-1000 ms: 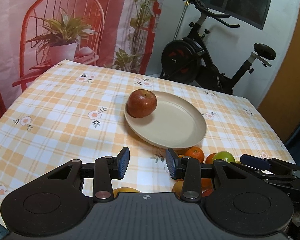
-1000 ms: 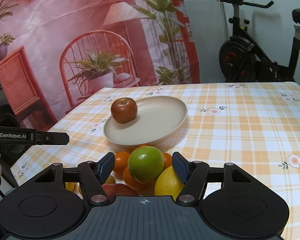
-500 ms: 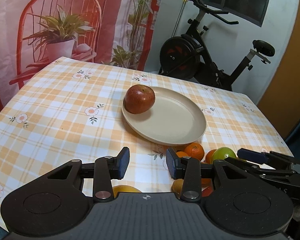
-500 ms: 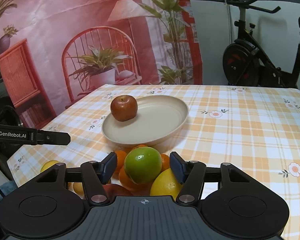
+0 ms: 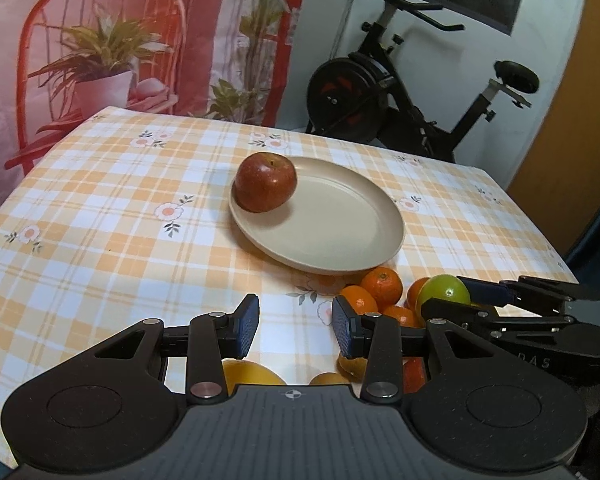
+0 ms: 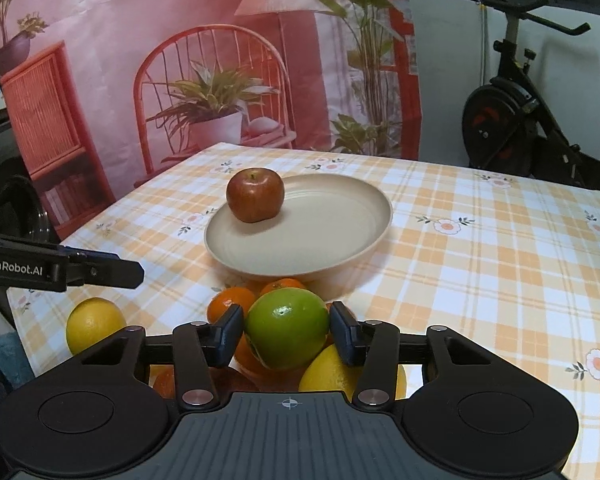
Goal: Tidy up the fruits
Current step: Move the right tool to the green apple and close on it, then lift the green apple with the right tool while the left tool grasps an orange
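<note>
A red apple [image 5: 265, 187] sits on the left rim of a beige plate [image 5: 340, 232] on the checked tablecloth; both also show in the right wrist view, the apple [image 6: 255, 195] on the plate [image 6: 320, 236]. My right gripper [image 6: 287, 334] is shut on a green apple [image 6: 287, 332] that tops a pile of oranges [image 6: 228, 304] and lemons [image 6: 332, 372] just in front of the plate. In the left wrist view the green apple [image 5: 444, 294] shows between the right gripper's fingers. My left gripper [image 5: 295, 330] is open and empty over bare cloth, left of the pile.
A lone lemon [image 6: 95, 324] lies at the near left table edge, and yellow fruit [image 5: 252, 374] shows under my left gripper. An exercise bike [image 5: 400, 92] stands behind the table. A printed backdrop [image 6: 180, 60] hangs at the far left.
My right gripper's fingers have closed in on the green apple and now touch its sides. My left gripper has drifted slightly and stays open.
</note>
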A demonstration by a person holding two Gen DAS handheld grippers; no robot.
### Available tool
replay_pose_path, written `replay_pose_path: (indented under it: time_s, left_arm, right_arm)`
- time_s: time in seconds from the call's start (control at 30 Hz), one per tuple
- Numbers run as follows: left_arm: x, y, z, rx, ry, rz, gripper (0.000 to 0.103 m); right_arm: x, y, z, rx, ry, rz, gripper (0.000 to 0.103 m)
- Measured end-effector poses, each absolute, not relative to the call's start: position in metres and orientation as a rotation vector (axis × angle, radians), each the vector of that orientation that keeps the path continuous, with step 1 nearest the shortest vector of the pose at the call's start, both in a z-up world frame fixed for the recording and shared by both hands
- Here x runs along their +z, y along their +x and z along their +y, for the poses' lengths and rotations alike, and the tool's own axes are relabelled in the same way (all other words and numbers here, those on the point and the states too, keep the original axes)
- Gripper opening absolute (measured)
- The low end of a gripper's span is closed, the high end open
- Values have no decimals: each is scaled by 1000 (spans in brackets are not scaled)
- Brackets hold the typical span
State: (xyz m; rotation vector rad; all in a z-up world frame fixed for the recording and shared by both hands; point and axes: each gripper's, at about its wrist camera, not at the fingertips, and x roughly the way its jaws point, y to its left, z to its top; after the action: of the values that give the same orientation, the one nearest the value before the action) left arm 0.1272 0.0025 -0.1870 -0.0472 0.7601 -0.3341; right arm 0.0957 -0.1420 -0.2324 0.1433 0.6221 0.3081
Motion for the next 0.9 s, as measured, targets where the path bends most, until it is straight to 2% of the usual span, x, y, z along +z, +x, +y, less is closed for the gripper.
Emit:
replay_pose_path:
  time_s: [0.23, 0.33, 0.47, 0.9]
  left_arm:
    - [-189, 126, 1, -362, -12, 770, 42]
    - [-192, 122, -7, -396, 36, 780, 38]
    - [-196, 117, -16, -420, 99, 786, 37]
    - [-194, 130, -23, -457, 67, 792, 37]
  right_arm:
    - [-227, 84, -148, 302, 195, 576, 43]
    - [-225, 81, -152, 294, 212, 561, 43]
    - [-222, 78, -154, 290, 220, 547, 43]
    - [-221, 75, -159, 259, 234, 536, 43]
